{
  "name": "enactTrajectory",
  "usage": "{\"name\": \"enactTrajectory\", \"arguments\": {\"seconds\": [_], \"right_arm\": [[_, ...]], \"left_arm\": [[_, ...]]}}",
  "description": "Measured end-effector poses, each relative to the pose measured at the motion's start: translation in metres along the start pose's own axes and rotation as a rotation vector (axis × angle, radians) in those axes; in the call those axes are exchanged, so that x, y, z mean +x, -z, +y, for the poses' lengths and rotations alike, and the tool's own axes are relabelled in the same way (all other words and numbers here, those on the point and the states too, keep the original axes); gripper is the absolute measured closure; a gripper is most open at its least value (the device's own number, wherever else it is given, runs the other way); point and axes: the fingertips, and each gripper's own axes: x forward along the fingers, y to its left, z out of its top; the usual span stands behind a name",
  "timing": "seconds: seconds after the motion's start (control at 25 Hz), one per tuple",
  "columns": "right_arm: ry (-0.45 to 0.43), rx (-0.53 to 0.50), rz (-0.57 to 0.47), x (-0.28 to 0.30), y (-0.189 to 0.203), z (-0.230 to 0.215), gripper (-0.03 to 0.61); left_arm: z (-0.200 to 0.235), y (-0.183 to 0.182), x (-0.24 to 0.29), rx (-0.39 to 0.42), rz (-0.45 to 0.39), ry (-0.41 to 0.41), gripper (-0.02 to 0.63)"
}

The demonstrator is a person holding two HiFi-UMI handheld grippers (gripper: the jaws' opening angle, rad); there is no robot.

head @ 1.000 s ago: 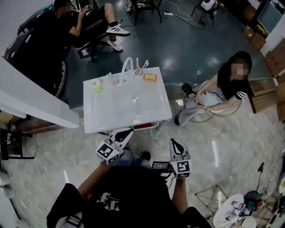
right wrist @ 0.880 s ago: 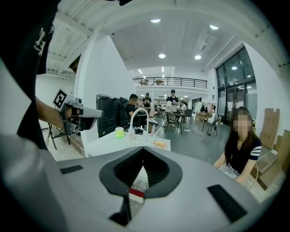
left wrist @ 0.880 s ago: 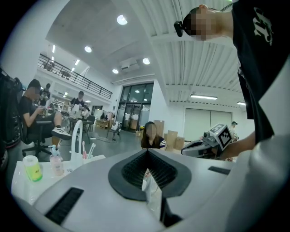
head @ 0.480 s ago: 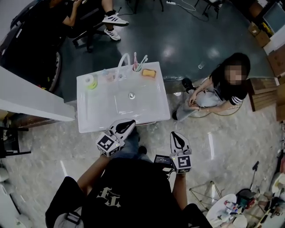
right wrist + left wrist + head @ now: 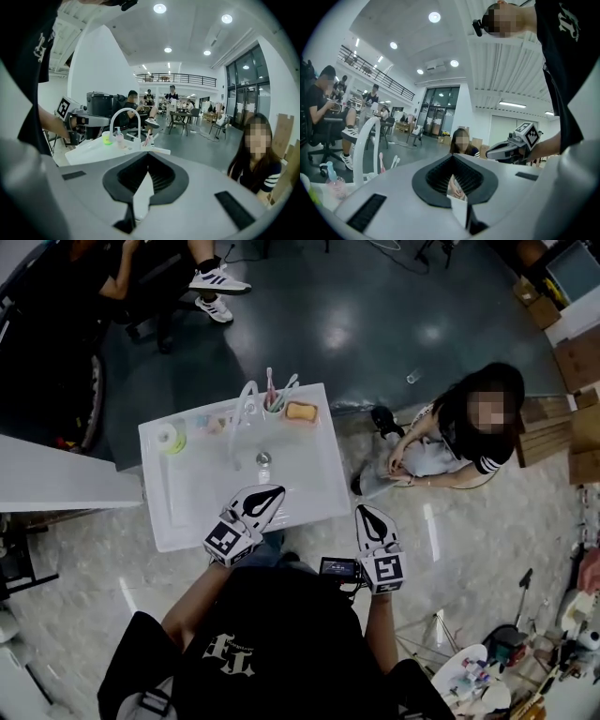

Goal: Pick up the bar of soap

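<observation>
The orange bar of soap lies in a dish on the far right corner of the white sink, beside a cup of toothbrushes and the curved white faucet. My left gripper hangs over the sink's near edge, jaws shut and empty, well short of the soap. My right gripper is off the sink's near right corner, above the floor, also shut and empty. In the right gripper view the faucet and the left gripper show ahead to the left.
A person sits on the floor just right of the sink. Another person sits on a chair beyond it at far left. A green item stands on the sink's far left. A white wall panel runs along the left.
Both grippers have advanced toward the sink, which now lies closer in the head view. The left gripper's tip has crossed over the sink's near edge. Both stay shut.
</observation>
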Motion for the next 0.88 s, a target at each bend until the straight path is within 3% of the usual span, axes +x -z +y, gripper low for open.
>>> {"name": "enactTrajectory", "arguments": {"seconds": [0.28, 0.48, 0.88], "right_arm": [[-0.009, 0.003, 0.035, 0.052, -0.012, -0.012, 0.571], [-0.059, -0.007, 0.05, 0.067, -0.009, -0.022, 0.571], [-0.239, -0.038, 0.041, 0.128, -0.009, -0.065, 0.571]], "left_arm": [[0.034, -0.005, 0.022, -0.027, 0.02, 0.039, 0.607], [0.031, -0.009, 0.042, -0.045, 0.003, 0.049, 0.607], [0.058, 0.0, 0.081, -0.043, 0.041, -0.099, 0.607]]}}
